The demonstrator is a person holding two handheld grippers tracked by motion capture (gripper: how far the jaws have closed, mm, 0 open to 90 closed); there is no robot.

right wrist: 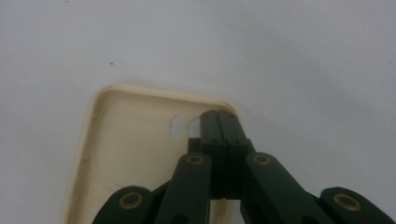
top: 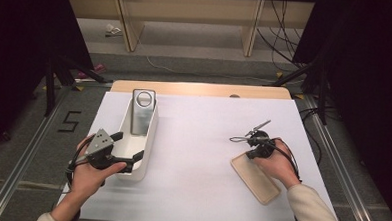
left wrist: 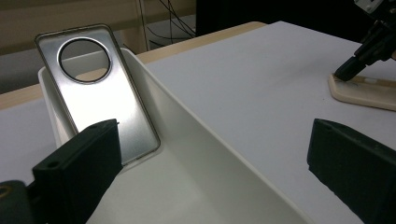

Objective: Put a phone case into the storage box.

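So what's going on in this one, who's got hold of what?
A person works at a white table with a gripper in each hand. The left gripper is open, its jaws astride the near end wall of a white tray, in which a silver metal plate with a round hole leans. The right gripper is shut, its tips pressed at the far corner of a cream phone case lying flat; nothing is lifted.

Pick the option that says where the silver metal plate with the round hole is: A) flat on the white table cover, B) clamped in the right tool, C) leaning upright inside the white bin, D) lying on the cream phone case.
C: the silver metal plate leans against the far end wall inside the white bin, apart from the cream phone case.
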